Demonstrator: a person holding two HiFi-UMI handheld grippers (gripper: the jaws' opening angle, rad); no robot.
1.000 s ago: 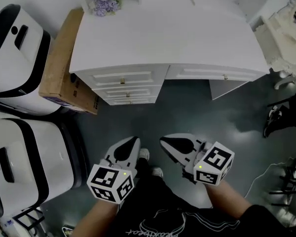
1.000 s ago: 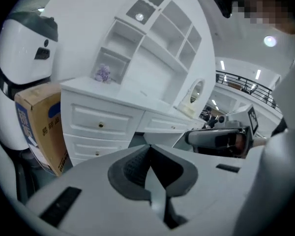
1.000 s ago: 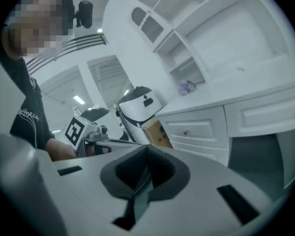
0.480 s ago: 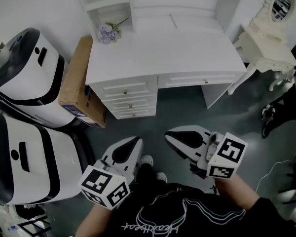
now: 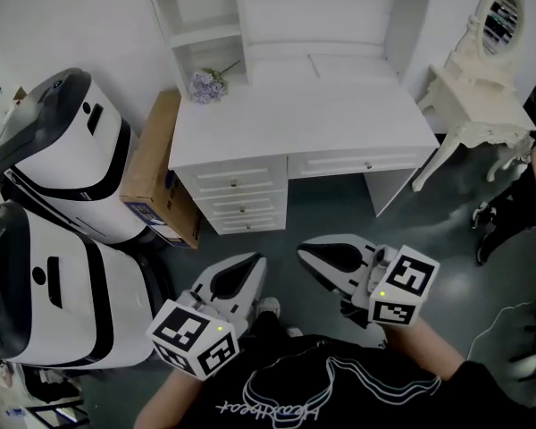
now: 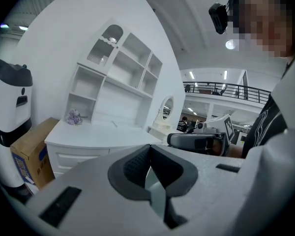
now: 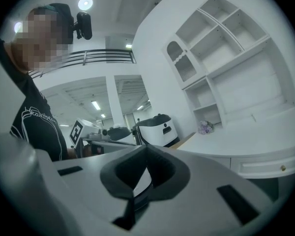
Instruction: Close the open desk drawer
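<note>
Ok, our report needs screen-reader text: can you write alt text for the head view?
From above, a person holds the left tool and right tool low over the floor, short of a white desk whose drawers look pushed in. A cardboard box and two white machines stand left of it.

The floor is dark grey and the far wall is white. A little white table with an oval mirror stands far right. A brown box and two big white machines stand left.
</note>
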